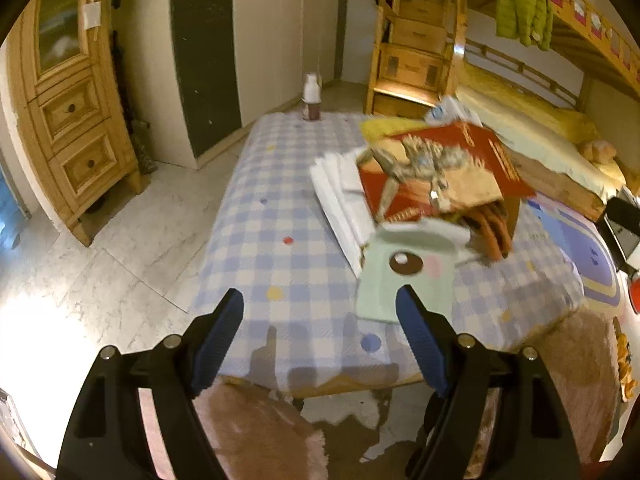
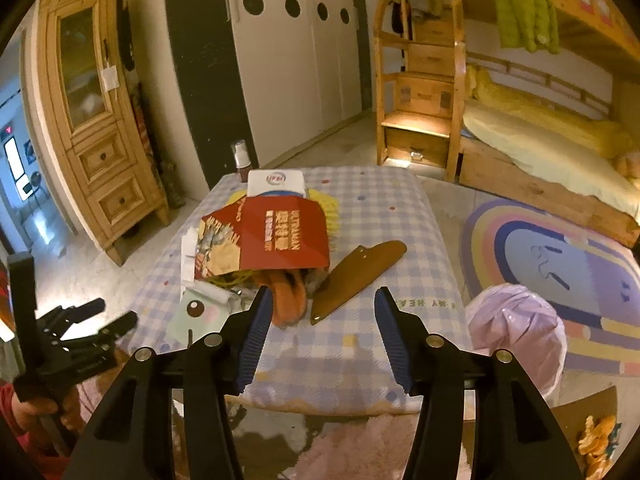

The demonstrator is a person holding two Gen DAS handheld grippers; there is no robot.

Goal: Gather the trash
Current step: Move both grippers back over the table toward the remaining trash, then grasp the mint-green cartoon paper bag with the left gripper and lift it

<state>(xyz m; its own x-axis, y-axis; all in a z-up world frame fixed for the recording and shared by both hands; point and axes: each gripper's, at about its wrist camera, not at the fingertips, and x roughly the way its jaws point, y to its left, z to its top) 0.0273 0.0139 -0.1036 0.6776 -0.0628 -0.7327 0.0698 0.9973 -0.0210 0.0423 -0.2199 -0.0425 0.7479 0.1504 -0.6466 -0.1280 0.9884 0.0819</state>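
On table [image 2: 360, 344], nothing collected yet: left gripper [image 1: 320, 320] and right gripper [image 2: 320, 320] open and empty, red paper bag [image 2: 280, 236] at 12 o'clock, pink trash bag [image 2: 516, 320] at 3 o'clock.

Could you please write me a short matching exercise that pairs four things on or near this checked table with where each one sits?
Things:
1. small bottle
2. brown sheath
3. pale green card with an eye
4. lilac bag

Places:
A. beside the table, off its right edge in the right wrist view
B. at the table's far left corner
C. on the cloth, to the right of the red paper bag
D. near the front edge, left of the orange thing

Pairs: 1-B, 2-C, 3-D, 4-A
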